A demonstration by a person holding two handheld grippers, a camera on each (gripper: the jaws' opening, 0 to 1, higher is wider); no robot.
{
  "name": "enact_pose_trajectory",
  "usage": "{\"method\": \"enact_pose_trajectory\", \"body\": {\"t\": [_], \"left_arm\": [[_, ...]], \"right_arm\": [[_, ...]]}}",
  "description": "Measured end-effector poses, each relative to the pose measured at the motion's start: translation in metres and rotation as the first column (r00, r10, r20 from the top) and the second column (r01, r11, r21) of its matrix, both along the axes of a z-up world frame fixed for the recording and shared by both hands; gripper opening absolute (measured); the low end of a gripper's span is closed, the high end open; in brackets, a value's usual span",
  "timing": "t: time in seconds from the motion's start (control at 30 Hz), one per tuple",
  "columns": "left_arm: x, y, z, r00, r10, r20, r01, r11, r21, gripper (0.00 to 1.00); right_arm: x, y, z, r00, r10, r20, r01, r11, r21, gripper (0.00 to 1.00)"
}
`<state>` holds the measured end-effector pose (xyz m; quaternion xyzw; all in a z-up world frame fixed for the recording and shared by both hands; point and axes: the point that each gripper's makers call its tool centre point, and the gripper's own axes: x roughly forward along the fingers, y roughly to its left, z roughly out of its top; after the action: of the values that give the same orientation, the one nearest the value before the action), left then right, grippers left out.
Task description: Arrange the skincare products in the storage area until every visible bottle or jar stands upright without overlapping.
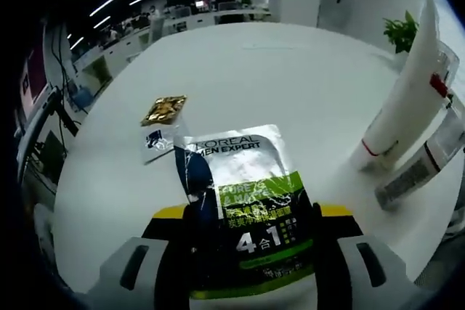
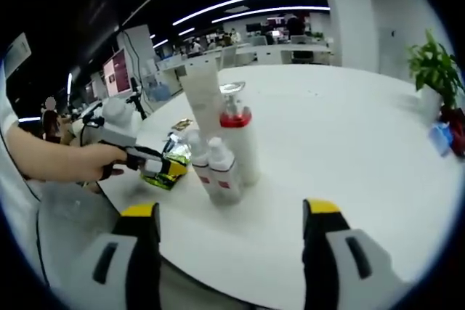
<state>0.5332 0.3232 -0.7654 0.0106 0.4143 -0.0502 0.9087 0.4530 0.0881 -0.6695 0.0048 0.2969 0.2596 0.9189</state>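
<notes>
A silver and green L'Oreal Men Expert sachet (image 1: 251,201) lies flat between the two jaws of my left gripper (image 1: 254,212), which stand wide apart on either side of it. In the right gripper view a hand (image 2: 94,161) holds that left gripper (image 2: 163,167) at the table's near edge, with the sachet (image 2: 174,152) at its tip. A tall white tube (image 2: 203,99), a pump bottle with a red collar (image 2: 238,139) and two small white bottles (image 2: 224,168) stand upright close together. My right gripper (image 2: 229,210) is open with nothing in it, a little short of them.
A small gold sachet (image 1: 164,109) and a small white and blue one (image 1: 156,141) lie beyond the big sachet. The white tube (image 1: 407,99) and a bottle (image 1: 425,165) are at the right. The round white table (image 2: 349,128) has free room. A potted plant (image 2: 436,70) stands at the right.
</notes>
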Motion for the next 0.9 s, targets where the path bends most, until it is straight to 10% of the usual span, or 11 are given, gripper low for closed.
{"method": "enact_pose_trajectory", "body": {"t": [0.27,0.9], "left_arm": [[-0.003,0.005,0.007,0.999,0.038,0.018,-0.036,0.996,-0.080,0.32],[-0.021,0.005,0.017,0.999,-0.005,0.037,0.010,0.987,-0.158,0.13]], "right_arm": [[-0.009,0.001,0.003,1.000,-0.003,0.008,0.003,1.000,0.002,0.80],[-0.015,0.008,0.022,0.998,0.015,0.061,-0.015,1.000,0.001,0.80]]}}
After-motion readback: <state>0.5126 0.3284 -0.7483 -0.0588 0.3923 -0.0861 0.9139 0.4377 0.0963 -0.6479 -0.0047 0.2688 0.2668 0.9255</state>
